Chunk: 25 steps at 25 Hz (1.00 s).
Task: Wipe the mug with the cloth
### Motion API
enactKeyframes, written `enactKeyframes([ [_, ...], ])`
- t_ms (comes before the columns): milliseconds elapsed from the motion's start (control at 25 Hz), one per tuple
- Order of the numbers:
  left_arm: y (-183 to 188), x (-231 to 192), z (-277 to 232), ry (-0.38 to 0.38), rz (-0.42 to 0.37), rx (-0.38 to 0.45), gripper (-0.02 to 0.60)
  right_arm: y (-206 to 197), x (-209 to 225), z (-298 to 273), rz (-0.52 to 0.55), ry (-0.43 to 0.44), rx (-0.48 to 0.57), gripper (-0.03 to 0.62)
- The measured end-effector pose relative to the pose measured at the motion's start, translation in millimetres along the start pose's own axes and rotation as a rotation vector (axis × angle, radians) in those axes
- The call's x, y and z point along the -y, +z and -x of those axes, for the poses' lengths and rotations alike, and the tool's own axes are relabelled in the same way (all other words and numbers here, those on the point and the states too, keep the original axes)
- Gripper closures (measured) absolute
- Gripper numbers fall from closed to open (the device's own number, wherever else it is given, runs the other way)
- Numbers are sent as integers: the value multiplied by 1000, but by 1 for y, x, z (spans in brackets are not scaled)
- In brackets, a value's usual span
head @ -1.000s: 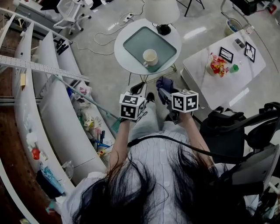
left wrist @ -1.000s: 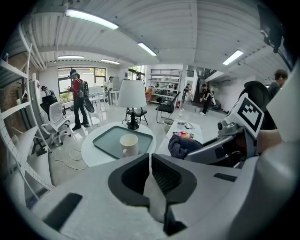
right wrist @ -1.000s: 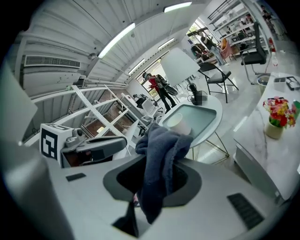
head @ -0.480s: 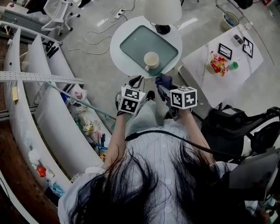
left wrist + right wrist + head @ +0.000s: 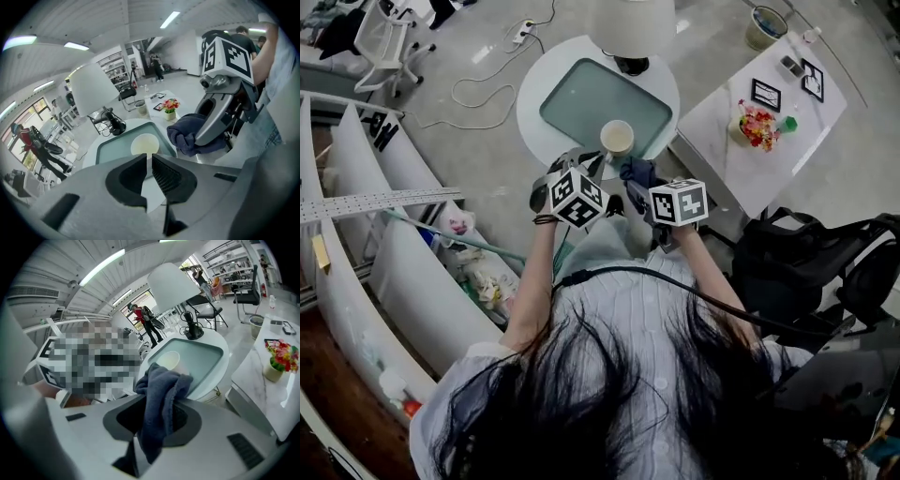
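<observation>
A cream mug (image 5: 617, 138) stands upright on a grey-green tray (image 5: 581, 103) on the round white table (image 5: 661, 75); the same mug (image 5: 144, 143) (image 5: 168, 360) shows ahead of both grippers. My right gripper (image 5: 634, 183) (image 5: 159, 420) is shut on a dark blue cloth (image 5: 159, 399) (image 5: 637, 172) (image 5: 190, 133), which bunches out past its jaws, short of the table edge. My left gripper (image 5: 581, 167) (image 5: 149, 164) is shut with nothing between its jaws, just before the table's near edge and left of the right one.
A white lamp (image 5: 633, 23) stands at the tray's far side. A white side table (image 5: 769, 122) with flowers (image 5: 755, 124) is to the right. Curved white shelving (image 5: 384, 253) runs along the left. A black chair (image 5: 806, 272) stands at the right. People (image 5: 150, 326) stand in the background.
Both grippers have moved forward and lower toward the round table and mug. The left gripper has rolled, so its marker cube now sits tilted. The cloth stays in the right gripper.
</observation>
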State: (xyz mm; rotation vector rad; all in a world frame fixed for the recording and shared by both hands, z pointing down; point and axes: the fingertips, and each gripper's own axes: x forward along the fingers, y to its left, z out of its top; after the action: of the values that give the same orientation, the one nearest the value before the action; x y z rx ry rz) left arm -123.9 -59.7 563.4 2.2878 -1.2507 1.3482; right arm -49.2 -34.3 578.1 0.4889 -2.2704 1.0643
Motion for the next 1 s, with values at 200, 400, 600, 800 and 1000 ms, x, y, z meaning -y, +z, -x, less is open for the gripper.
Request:
enactKeyframes([
  [200, 6, 7, -24, -111, -144, -22, 560, 5, 8, -9, -21, -45, 0, 500],
  [400, 2, 12, -45, -211, -289, -73, 560, 12, 19, -12, -61, -86, 18, 500],
  [600, -6, 7, -54, -283, -359, -106, 558, 13, 21, -19, -69, -107, 10, 500],
  [800, -24, 4, -61, -348, -521, -162, 558, 6, 13, -36, -26, -91, -37, 500],
  [1000, -28, 3, -61, -390, -687, -169, 558, 3, 2, -51, -8, -66, -70, 500],
])
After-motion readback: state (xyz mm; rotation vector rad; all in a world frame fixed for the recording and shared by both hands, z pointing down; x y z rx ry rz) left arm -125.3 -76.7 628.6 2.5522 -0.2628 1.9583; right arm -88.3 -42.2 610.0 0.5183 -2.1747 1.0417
